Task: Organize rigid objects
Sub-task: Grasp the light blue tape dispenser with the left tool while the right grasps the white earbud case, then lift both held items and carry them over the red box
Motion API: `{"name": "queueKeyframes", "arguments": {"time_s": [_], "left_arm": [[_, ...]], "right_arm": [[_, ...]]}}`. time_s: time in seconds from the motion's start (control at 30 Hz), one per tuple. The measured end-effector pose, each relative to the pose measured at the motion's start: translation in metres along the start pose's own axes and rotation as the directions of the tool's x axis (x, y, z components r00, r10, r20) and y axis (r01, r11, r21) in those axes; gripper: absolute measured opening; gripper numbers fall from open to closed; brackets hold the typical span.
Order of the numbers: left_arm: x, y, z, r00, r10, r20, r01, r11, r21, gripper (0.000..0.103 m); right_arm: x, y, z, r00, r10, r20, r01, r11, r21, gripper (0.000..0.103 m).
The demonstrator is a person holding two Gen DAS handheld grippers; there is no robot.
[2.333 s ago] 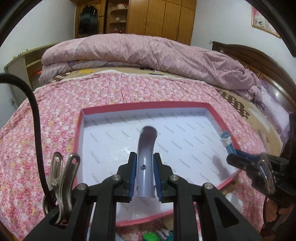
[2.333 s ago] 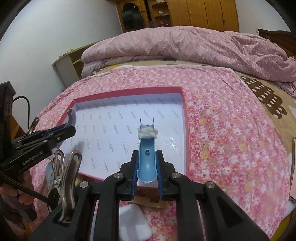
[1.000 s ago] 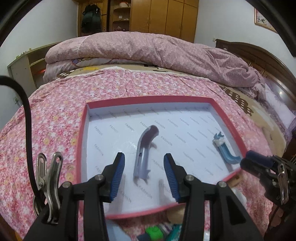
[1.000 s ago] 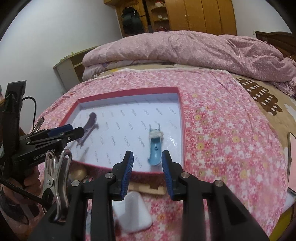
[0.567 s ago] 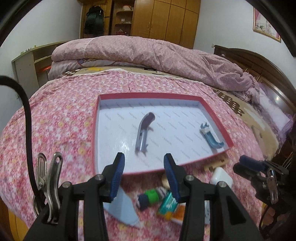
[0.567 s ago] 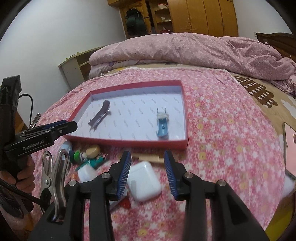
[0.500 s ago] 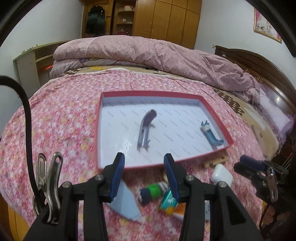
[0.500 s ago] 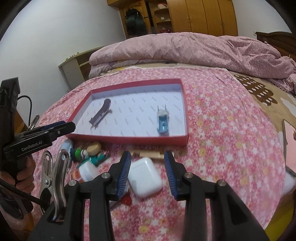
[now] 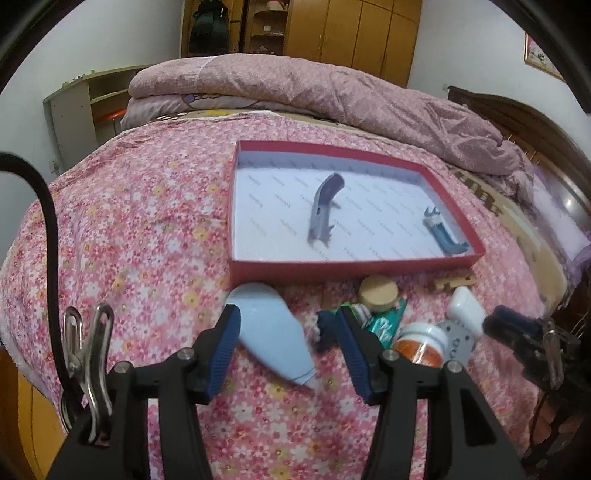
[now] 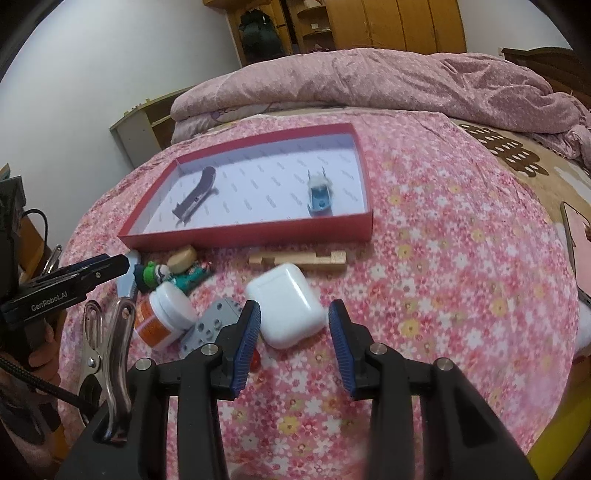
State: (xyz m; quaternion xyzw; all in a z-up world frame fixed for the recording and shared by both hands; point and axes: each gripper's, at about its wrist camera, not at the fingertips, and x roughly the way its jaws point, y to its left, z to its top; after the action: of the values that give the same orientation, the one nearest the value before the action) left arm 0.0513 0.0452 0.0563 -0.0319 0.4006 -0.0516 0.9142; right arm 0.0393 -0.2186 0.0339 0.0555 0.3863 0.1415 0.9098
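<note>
bed wearing pink floral cover | red tray lying on it | white case, wooden block, orange jar, light-blue piece lying beside tray

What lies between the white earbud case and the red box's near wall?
A notched wooden block lies flat between the earbud case and the red box, clearest in the right wrist view.

A bed spread with pink flowered cloth is seen ahead, a rolled pink quilt heaped at its far end. Wooden wardrobes are set against white walls beyond; a low shelf unit stands left.
</note>
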Motion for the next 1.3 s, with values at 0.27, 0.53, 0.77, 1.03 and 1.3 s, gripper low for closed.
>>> {"name": "queueKeyframes", "arguments": {"time_s": [0.27, 0.53, 0.77, 1.03, 1.3], "left_arm": [[0.014, 0.011, -0.01, 0.999, 0.043, -0.028, -0.043, 0.999, -0.012, 0.057], [0.013, 0.013, -0.011, 0.999, 0.039, -0.005, -0.039, 0.999, 0.001, 0.057], [0.026, 0.01, -0.002, 0.998, 0.057, -0.004, -0.057, 0.998, 0.017, 0.057], [0.026, 0.014, -0.009, 1.0, 0.031, 0.003, -0.031, 0.999, 0.016, 0.053], [0.018, 0.0, -0.024, 1.0, 0.001, 0.019, -0.003, 0.997, 0.078, 0.043]], "right_arm": [[0.004, 0.002, -0.009, 1.0, -0.016, 0.008, 0.016, 0.999, -0.03, 0.045], [0.014, 0.008, -0.011, 1.0, -0.024, -0.004, 0.023, 0.998, -0.057, 0.045], [0.022, 0.01, -0.007, 1.0, -0.029, -0.004, 0.029, 0.998, -0.063, 0.047], [0.027, 0.011, -0.005, 0.999, -0.038, 0.005, 0.038, 0.997, -0.068, 0.048], [0.03, 0.008, 0.0, 0.999, -0.034, 0.011, 0.034, 0.998, -0.047, 0.048]]}}
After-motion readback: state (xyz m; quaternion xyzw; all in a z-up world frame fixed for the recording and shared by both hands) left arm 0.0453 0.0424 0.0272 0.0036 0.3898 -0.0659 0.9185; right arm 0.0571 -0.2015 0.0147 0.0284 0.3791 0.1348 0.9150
